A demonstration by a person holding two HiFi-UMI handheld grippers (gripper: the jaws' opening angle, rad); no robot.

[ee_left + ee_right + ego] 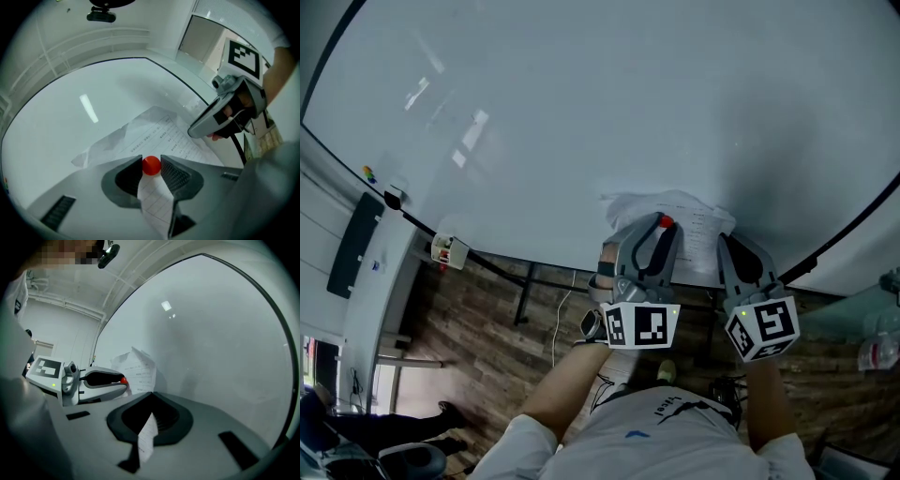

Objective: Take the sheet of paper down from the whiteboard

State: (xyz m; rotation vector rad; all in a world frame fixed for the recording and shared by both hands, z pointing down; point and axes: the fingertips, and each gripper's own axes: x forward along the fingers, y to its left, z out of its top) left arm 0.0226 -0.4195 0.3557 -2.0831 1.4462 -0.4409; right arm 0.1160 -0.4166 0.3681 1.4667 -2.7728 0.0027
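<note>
A crumpled printed sheet of paper (694, 220) lies against the whiteboard (581, 112) near its lower edge. My left gripper (663, 228) is shut on a round red magnet (151, 165) that sits on the sheet (161, 133). In the right gripper view the magnet (123, 379) shows at the left gripper's tips (125, 380). Just right of it, my right gripper (725, 242) is shut on the paper's edge, and a strip of the sheet (147, 434) runs between its closed jaws (152, 393). The rest of the page (136, 367) spreads on the board beyond.
A small box (449, 250) and a black holder (393, 199) sit on the board's bottom rail at left, with small coloured magnets (367, 173) further along. Below are the board's stand (525, 291), a wooden floor (487, 328) and a seated person (337, 427).
</note>
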